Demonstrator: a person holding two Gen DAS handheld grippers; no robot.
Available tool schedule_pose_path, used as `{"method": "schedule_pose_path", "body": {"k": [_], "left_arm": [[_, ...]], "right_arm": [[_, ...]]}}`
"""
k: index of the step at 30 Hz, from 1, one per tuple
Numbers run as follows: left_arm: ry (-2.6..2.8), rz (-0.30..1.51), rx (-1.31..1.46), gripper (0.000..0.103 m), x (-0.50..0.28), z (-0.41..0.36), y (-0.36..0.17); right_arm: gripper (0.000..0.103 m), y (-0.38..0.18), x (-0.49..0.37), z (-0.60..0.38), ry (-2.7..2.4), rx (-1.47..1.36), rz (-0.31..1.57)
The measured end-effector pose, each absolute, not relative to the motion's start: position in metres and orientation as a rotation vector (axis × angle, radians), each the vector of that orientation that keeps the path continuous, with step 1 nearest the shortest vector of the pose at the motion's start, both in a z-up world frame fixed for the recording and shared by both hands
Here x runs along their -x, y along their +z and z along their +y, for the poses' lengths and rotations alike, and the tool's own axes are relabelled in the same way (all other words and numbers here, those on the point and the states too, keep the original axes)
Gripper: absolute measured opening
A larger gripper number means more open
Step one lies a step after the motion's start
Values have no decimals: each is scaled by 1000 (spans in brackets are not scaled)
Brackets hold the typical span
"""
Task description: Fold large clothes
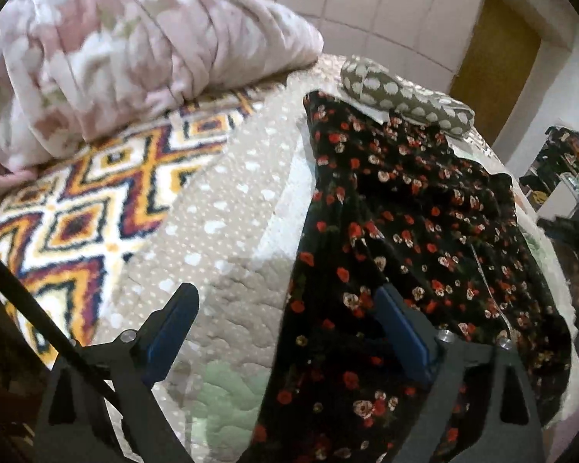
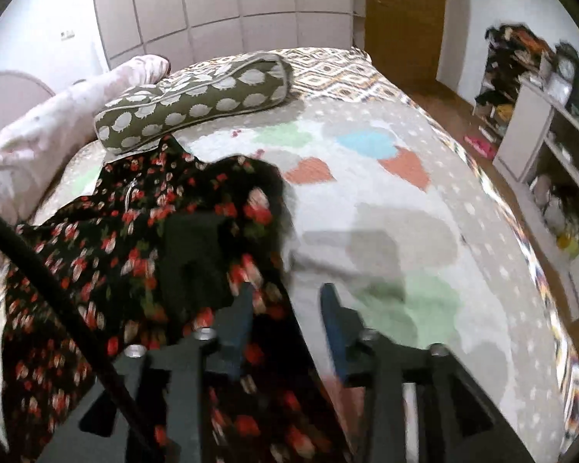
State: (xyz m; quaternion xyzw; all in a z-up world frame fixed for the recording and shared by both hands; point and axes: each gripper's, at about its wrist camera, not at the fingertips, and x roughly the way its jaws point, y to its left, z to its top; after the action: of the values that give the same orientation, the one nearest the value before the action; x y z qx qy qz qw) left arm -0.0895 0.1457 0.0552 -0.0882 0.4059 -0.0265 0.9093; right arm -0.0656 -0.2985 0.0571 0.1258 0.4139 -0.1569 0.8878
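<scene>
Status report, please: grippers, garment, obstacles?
Left gripper open, right gripper open, both empty. Floral dress spread on bed, unfolded. Pillow touching its far end.

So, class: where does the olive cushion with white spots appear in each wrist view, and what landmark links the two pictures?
Left wrist: polka-dot cushion at upper right of centre, beyond the floral dress.
Right wrist: cushion at upper left, beyond the dress.
Shared landmark: the wooden door behind the bed.

Both wrist views near, sharing dress (image 1: pixel 405 231) (bed-top)
</scene>
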Motion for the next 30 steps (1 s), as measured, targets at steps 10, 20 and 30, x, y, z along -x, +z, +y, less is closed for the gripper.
{"method": "schedule_pose_path", "body": {"k": [10,20,30], "left_arm": [[-192,918,242,95,84,152,42],[-252,1052,337,78,80,153,14],[-386,1005,396,90,108,143,13]], "right_arm": [[55,25,195,-308,-254,-368,881],[57,-11,271,-322,-170,-641,843],[60,-25,313,-320,-26,-903,724]]}}
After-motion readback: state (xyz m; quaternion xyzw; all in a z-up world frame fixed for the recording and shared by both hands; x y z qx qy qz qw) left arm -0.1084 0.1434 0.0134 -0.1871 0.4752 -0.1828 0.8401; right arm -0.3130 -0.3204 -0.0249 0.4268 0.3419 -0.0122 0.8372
